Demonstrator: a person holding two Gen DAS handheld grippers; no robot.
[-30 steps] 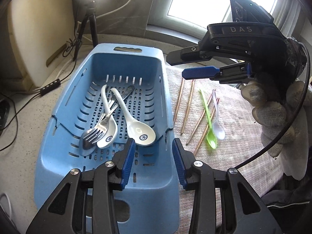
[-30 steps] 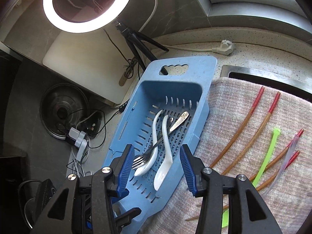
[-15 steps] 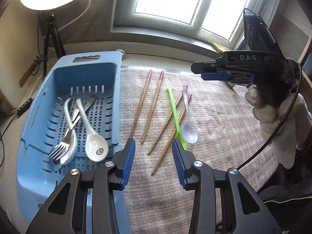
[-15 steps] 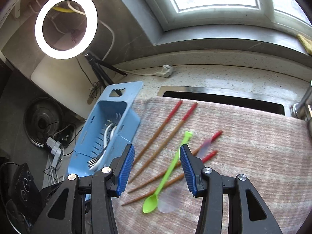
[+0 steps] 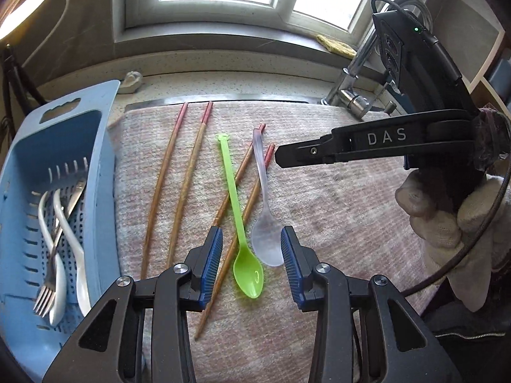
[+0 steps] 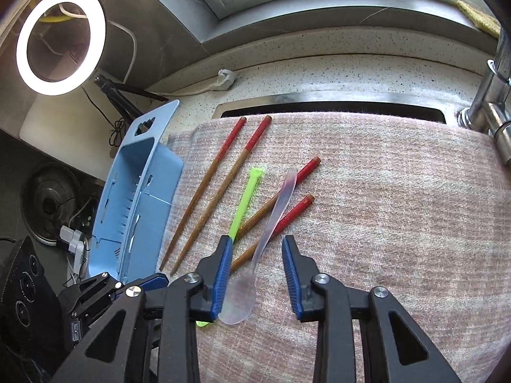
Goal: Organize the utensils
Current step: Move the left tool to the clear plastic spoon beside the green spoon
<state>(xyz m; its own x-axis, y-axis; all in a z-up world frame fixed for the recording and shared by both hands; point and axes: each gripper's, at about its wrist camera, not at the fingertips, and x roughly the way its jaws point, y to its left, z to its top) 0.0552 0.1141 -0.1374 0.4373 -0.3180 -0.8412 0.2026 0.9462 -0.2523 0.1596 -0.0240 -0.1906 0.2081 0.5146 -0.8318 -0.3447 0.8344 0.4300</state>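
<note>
Left gripper [image 5: 250, 255]: fingers spread, grasping nothing, above the bowls of the green spoon [image 5: 238, 210] and the clear spoon [image 5: 265, 220].
Right gripper [image 6: 255, 274]: fingers parted, empty, over the clear spoon's bowl.
Chopsticks [image 5: 179, 185]: four, red-tipped, on the pink towel [image 5: 335, 210]; both spoons lie across the right pair.
Blue basket [image 5: 105, 146]: left of the towel, holding two white spoons [image 5: 60, 223] and a fork [image 5: 48, 284].
</note>
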